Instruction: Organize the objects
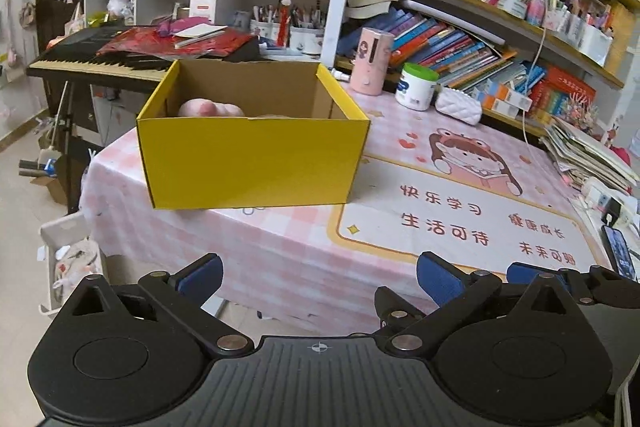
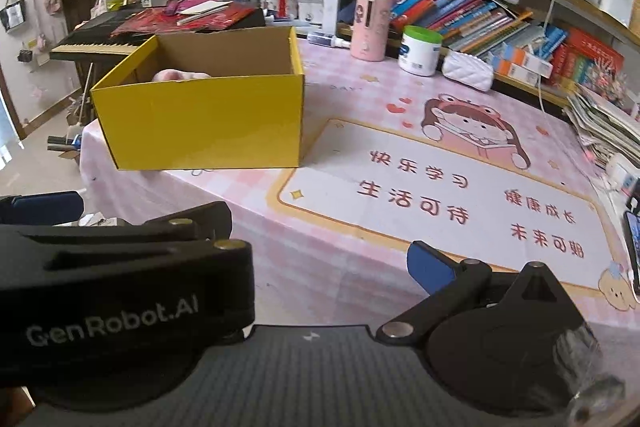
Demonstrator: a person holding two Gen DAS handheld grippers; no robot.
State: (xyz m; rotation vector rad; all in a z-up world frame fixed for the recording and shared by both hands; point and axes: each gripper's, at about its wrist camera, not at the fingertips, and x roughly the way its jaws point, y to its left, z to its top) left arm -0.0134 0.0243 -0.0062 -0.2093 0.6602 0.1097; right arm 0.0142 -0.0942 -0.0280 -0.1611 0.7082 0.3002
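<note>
An open yellow cardboard box (image 1: pixel 252 159) stands on the pink checked tablecloth (image 1: pixel 280 247) near the table's left end; it also shows in the right wrist view (image 2: pixel 200 119). A pink soft object (image 1: pixel 210 107) lies inside it, mostly hidden by the front wall, and shows in the right wrist view (image 2: pixel 180 75). My left gripper (image 1: pixel 318 279) is open and empty, held back from the table edge, below the box. My right gripper (image 2: pixel 320 247) is open and empty; the left gripper's body covers its left finger.
A pink cylinder (image 1: pixel 372 61), a white jar with a green lid (image 1: pixel 416 87) and a white quilted pouch (image 1: pixel 458 105) stand at the back by the bookshelves (image 1: pixel 480 7). A keyboard piano (image 1: pixel 104 61) is behind the box. A phone (image 1: pixel 618 253) lies at the right edge.
</note>
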